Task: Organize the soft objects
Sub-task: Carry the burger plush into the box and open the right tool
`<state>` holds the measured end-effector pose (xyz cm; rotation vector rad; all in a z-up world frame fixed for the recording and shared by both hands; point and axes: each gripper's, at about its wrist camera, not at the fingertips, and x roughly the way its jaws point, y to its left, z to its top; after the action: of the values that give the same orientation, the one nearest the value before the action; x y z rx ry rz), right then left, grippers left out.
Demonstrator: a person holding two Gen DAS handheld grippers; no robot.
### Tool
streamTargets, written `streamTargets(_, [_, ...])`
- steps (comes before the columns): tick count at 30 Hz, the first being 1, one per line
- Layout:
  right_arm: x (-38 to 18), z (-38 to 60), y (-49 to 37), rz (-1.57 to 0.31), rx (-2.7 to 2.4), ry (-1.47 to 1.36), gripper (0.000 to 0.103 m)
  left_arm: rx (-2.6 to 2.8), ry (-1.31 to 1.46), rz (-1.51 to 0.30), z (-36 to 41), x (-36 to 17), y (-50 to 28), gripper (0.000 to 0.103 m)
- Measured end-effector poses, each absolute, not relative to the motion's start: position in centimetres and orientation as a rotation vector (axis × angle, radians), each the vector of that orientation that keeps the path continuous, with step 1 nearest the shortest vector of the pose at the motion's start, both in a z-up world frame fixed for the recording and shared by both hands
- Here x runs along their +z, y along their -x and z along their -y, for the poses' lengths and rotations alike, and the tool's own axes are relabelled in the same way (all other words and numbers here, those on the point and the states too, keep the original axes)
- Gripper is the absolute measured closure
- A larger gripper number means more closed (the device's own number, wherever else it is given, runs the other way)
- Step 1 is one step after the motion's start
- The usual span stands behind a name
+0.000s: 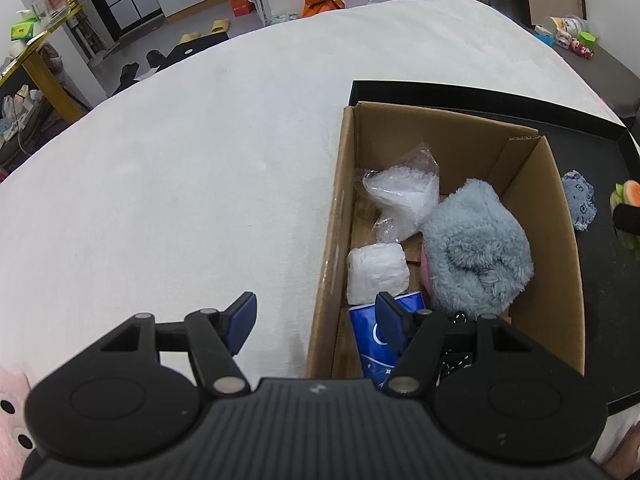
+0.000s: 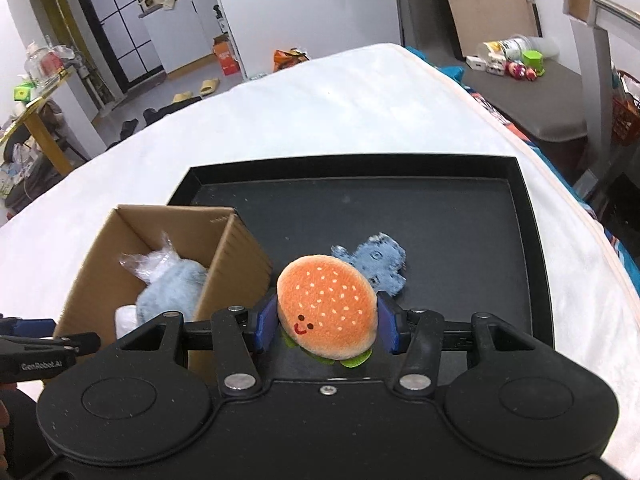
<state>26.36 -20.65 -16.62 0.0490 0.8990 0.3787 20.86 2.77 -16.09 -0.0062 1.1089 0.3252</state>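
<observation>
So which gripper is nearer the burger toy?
Right. The right gripper clamps the burger toy; the left gripper hangs open at the cardboard box's opposite side.

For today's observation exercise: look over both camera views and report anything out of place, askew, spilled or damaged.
Nothing is spilled or damaged. One small blue fabric piece still lies loose on the black tray, outside the cardboard box that holds the other soft things. The burger plush is clamped in the right gripper, not yet boxed.

I see an orange burger plush, white-speckled with a red smile, centre frame; denim-blue cloth on the black tray.
</observation>
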Motion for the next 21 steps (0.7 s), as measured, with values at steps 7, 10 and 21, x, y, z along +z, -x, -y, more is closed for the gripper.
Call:
streamTargets(7, [-14.5, 19.5, -25.7, -0.801, 0.435, -0.083, 0.053, 0.289, 0.008, -1.084, -3.0, -16.2, -20.5, 0.044])
streamTargets(10, [-14.1, 19.1, -25.6, -0.775, 0.445, -0.082, 0.053, 0.278, 0.032, -1.084, -3.4, -16.4, -20.4, 0.052])
streamTargets(21, [-13.3, 16.6, -25.6, -0.716, 0.488, -0.065, 0.053, 0.229, 0.092, -1.082, -4.5, -17.2, -20.2, 0.089])
